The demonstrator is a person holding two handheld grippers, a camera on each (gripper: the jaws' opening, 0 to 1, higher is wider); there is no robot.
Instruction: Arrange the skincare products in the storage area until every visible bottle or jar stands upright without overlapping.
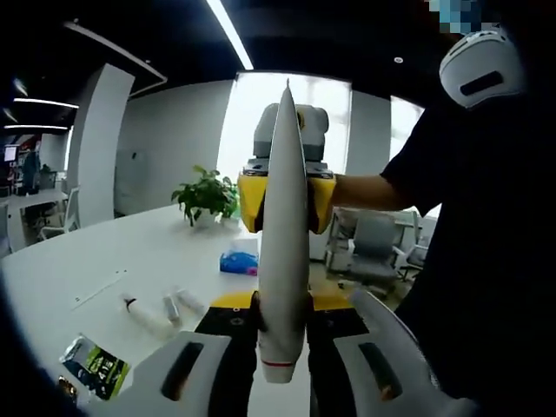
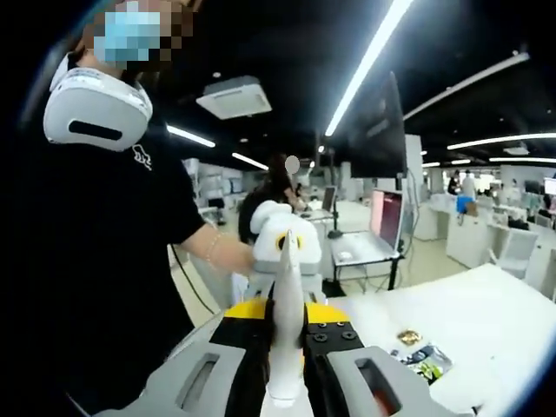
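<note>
White tube (image 1: 284,243) is clamped at both ends, by the left gripper (image 1: 280,347) and right gripper (image 2: 287,365), held above the table (image 1: 130,252). Three bottles (image 1: 163,308) lie flat there, so most work seems left.

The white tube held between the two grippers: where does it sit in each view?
Left gripper view: white tube stands centre, pinched at both ends.
Right gripper view: it rises centre-bottom between the jaws.
Shared landmark: the green packet on the white table.

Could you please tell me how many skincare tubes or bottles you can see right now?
4: one long white tube held between both tools, and three small ones lying together on the white table. Others may be hidden.
</note>
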